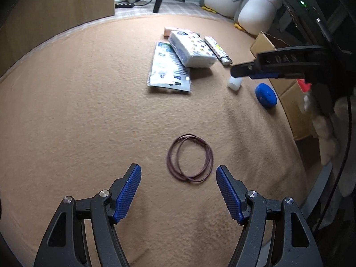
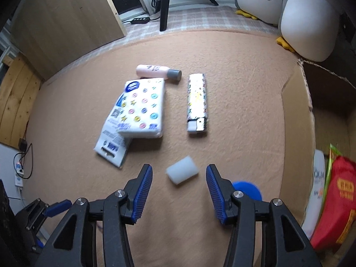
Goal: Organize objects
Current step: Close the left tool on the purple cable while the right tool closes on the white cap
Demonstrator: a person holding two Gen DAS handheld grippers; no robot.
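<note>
Both tongs hung over a tan blanket-covered surface (image 1: 89, 111) strewn with small items awaiting sorting. The left tongs (image 1: 178, 173) stood wide open and empty, poised just short of a dark red coil of thin elastic bands (image 1: 190, 158) lying flat on the cloth. The right tongs (image 2: 179, 173) were partly open, also holding nothing, with a white translucent cap (image 2: 182, 172) lying between and just ahead of the tips, untouched. A blue round disc (image 2: 245, 189) sat partly hidden behind the right-hand finger. Farther off lay a patterned tissue pack (image 2: 142, 109) resting on a flat printed packet (image 2: 111, 142), a patterned lighter (image 2: 197, 102) and a pink bottle with a grey cap (image 2: 155, 71). A cardboard box (image 2: 296, 115) (seemingly the destination, already holding a red snack bag (image 2: 338, 200)) stood at the right. To take the cap cleanly, the right tongs would likely need to straddle its narrower sides and press low. The bands, thin and flat, would probably demand a pinch at the coil's edge.
</note>
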